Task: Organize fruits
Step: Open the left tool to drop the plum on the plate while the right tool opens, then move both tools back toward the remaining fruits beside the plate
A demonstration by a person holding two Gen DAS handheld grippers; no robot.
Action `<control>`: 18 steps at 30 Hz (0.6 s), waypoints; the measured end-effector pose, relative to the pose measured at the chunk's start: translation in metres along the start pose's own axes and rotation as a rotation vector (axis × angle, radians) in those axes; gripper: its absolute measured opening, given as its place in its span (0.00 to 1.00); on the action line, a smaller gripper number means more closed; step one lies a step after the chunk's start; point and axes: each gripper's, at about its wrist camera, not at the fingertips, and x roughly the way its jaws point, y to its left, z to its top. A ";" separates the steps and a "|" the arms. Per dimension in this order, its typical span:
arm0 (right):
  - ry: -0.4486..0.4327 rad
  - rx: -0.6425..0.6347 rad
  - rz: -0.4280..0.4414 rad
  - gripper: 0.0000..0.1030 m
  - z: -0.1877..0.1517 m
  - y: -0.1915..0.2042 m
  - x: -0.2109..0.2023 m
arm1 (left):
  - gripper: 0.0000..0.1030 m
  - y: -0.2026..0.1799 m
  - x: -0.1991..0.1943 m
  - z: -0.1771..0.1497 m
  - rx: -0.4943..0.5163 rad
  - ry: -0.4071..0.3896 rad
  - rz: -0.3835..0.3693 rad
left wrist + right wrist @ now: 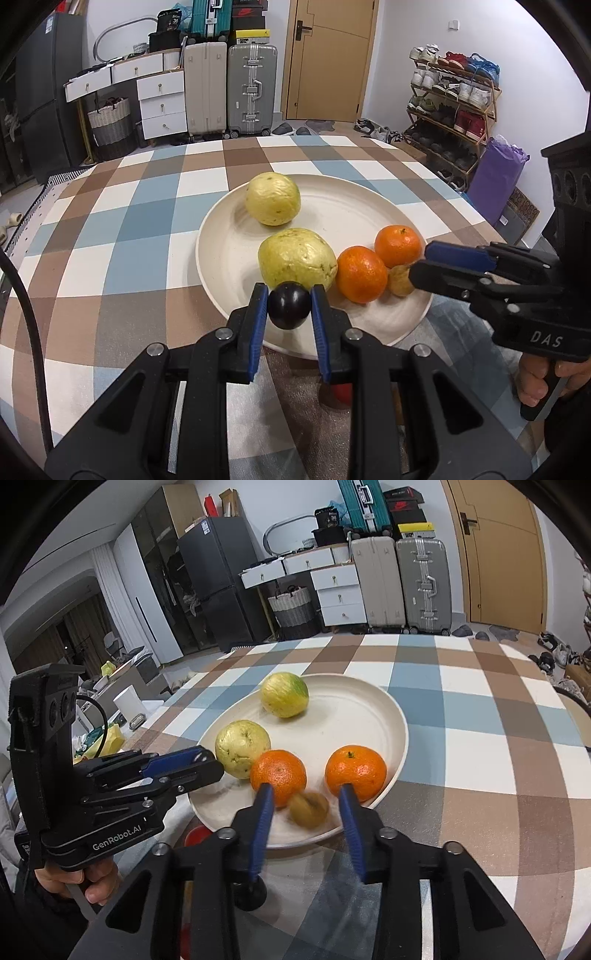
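A cream plate point(369, 206) on the checked tablecloth holds two yellow-green guavas point(273, 198) point(297, 258), two oranges point(361, 274) point(398, 246) and a small brown fruit point(399, 280). Over the plate's near rim, my left gripper point(289, 291) is shut on a dark plum point(289, 304). In the right wrist view my right gripper point(306, 788) is open around the small brown fruit point(308, 808), which lies blurred on the plate point(354, 716) with a gap on each side. The oranges point(279, 775) point(355, 771) sit just beyond its fingertips. The left gripper point(214, 762) shows side-on there, its plum hidden.
A red object point(343, 393) lies on the cloth under my left gripper, near the plate's front rim. A hand holds each gripper's handle. Bare checked tablecloth point(480, 738) spreads right of and behind the plate. Suitcases, drawers and a shoe rack stand beyond the table.
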 end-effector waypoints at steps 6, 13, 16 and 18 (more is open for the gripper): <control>-0.014 0.010 -0.005 0.55 -0.003 -0.002 -0.007 | 0.33 -0.001 -0.004 -0.004 0.014 0.003 0.007; -0.040 -0.004 -0.024 0.81 -0.008 0.001 -0.016 | 0.79 -0.002 -0.028 -0.012 0.027 -0.057 0.017; -0.044 -0.005 -0.037 0.90 -0.011 0.002 -0.020 | 0.83 -0.002 -0.043 -0.018 0.019 -0.074 0.011; -0.044 -0.002 -0.045 0.99 -0.014 0.002 -0.022 | 0.89 0.000 -0.049 -0.021 0.002 -0.071 0.009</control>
